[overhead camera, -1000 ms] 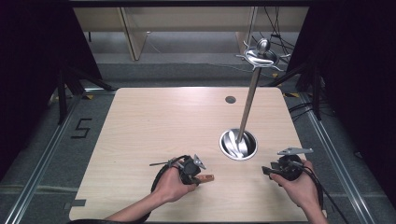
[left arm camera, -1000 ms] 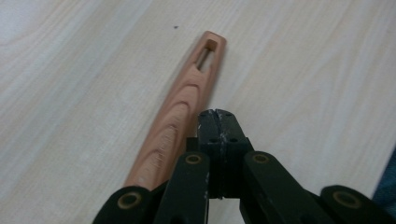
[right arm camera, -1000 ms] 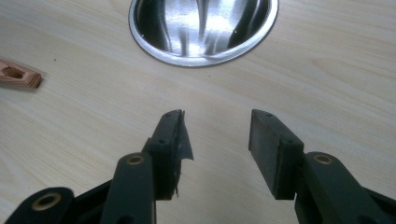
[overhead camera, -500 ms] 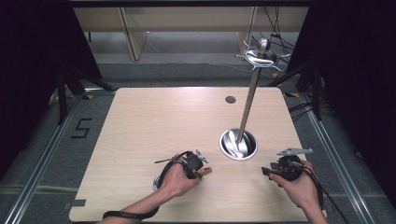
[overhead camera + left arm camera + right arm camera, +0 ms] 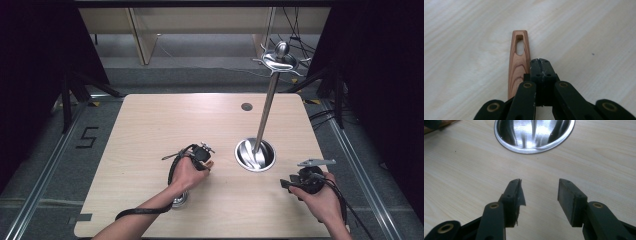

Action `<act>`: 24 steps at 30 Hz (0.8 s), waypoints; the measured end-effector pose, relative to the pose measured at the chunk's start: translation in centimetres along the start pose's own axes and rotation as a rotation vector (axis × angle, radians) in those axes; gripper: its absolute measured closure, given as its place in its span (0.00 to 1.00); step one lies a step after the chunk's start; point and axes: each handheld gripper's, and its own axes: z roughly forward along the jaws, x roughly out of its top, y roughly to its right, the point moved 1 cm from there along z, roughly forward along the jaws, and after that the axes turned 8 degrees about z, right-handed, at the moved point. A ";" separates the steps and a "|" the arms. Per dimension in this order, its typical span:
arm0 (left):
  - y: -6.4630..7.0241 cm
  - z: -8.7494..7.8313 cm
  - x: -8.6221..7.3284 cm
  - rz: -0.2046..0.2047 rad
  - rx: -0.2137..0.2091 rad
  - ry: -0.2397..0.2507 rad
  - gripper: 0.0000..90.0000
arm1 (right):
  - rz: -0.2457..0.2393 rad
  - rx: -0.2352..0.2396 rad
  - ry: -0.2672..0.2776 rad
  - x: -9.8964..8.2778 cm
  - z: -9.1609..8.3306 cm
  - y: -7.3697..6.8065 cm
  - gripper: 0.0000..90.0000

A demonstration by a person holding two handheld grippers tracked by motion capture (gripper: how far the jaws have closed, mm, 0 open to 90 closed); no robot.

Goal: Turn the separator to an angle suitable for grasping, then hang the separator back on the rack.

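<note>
Since a second ago, your left hand-held gripper (image 5: 204, 151) has slid right across the counter (image 5: 150, 130), toward the steel stand (image 5: 256, 154). Its jaws are pressed fully together, with nothing between them; a wooden handle (image 5: 518, 62) with a slotted end lies just beside them. Your right hand-held gripper (image 5: 539, 192) holds nothing, its jaws just opening, moderately wide, near the stand's round base.

Glossy metal base (image 5: 255, 155), matt wooden handle (image 5: 518, 62)
</note>
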 end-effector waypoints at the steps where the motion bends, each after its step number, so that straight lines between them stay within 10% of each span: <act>1: -0.2 0.0 0.1 -0.011 -0.007 -0.004 0.99 | -0.003 -0.004 -0.002 0.0 0.0 0.0 0.60; 12: -0.8 -2.5 -0.1 -0.047 -0.011 0.047 0.81 | -0.028 -0.015 0.031 0.4 -0.4 0.6 0.59; 24: -1.8 -3.1 -0.8 -0.088 0.029 -0.085 0.54 | -0.010 -0.006 0.031 0.4 -0.5 0.7 0.59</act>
